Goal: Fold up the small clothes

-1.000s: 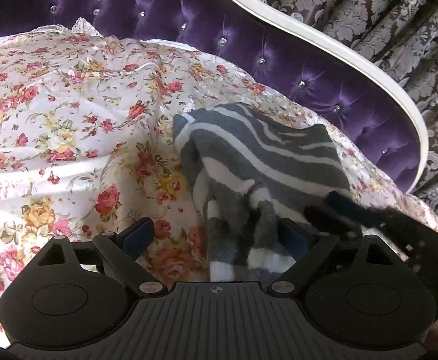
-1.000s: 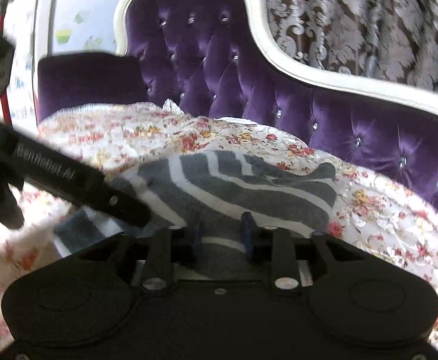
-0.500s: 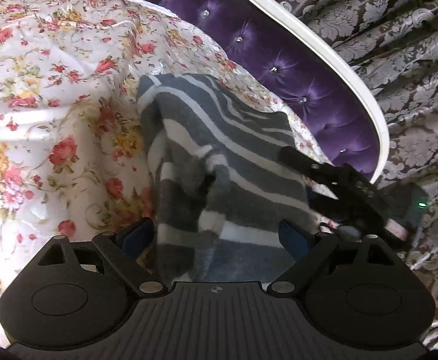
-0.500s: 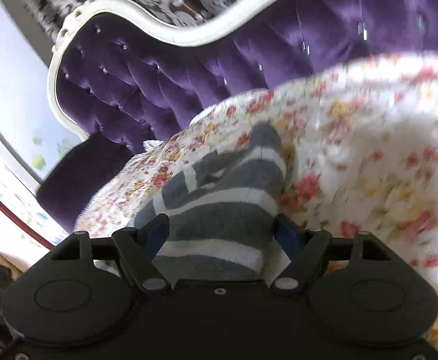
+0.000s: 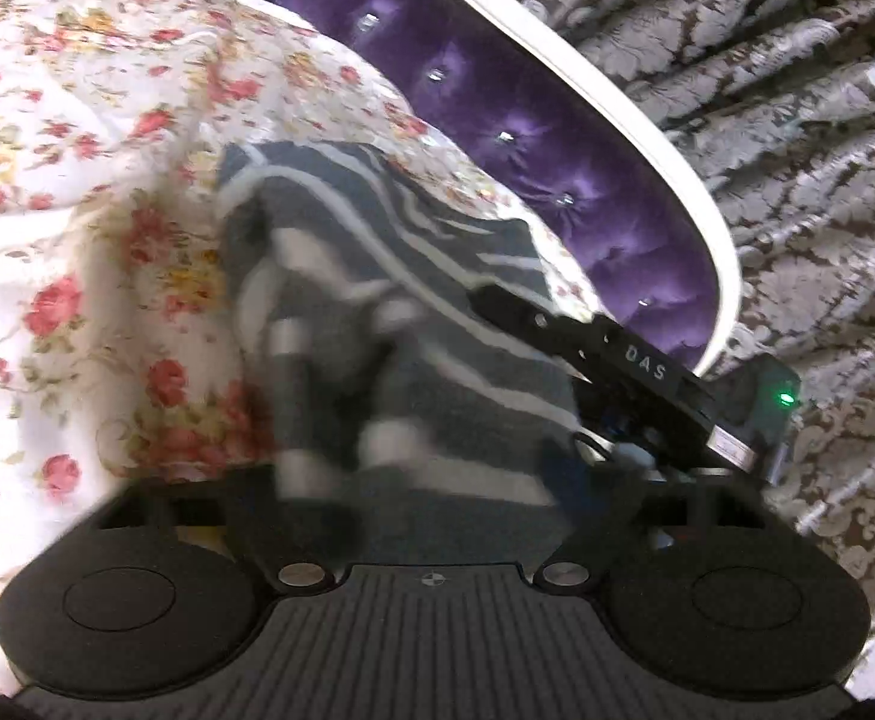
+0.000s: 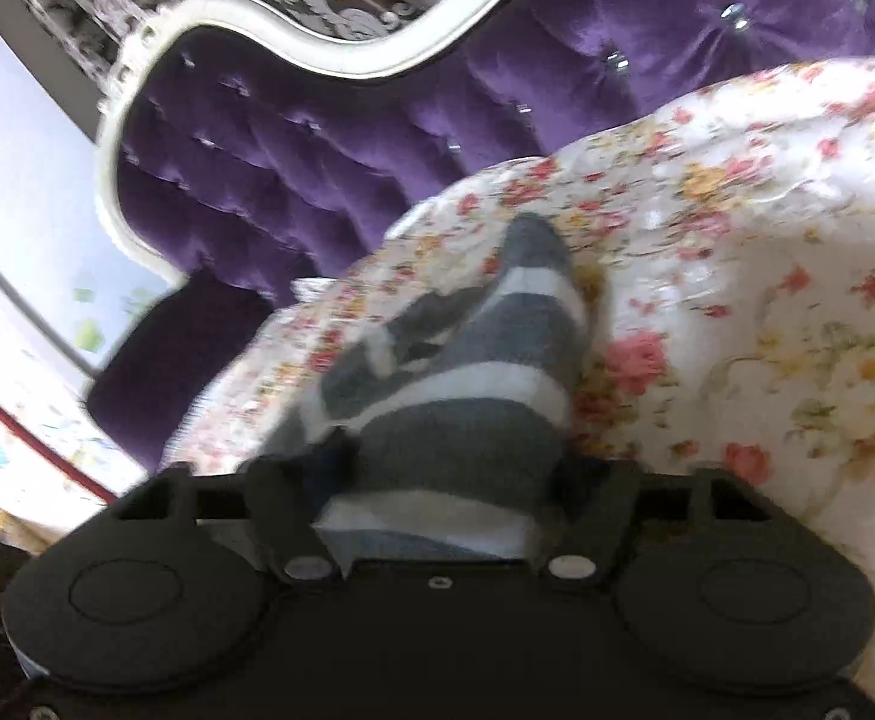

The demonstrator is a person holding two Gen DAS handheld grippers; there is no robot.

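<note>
A grey sock with white stripes (image 5: 389, 324) lies on the flowered sheet (image 5: 77, 192); it also shows in the right wrist view (image 6: 467, 384). My left gripper (image 5: 431, 480) is open, its jaws wide either side of the sock's near end. My right gripper (image 6: 449, 474) is open too, its jaws astride the sock's other end. The body of the right gripper (image 5: 647, 372) lies at the sock's right edge in the left wrist view. The frames are blurred, so I cannot tell whether any finger touches the cloth.
A purple tufted sofa back with a white frame (image 5: 557, 138) curves round behind the sheet; it also shows in the right wrist view (image 6: 329, 120). Patterned curtains (image 5: 797, 120) hang beyond it. The sheet's edge drops off at the right.
The right gripper has opened from nearly shut on the sock a second ago and swung round to its other end. The left gripper has moved forward over the sock's near end.
</note>
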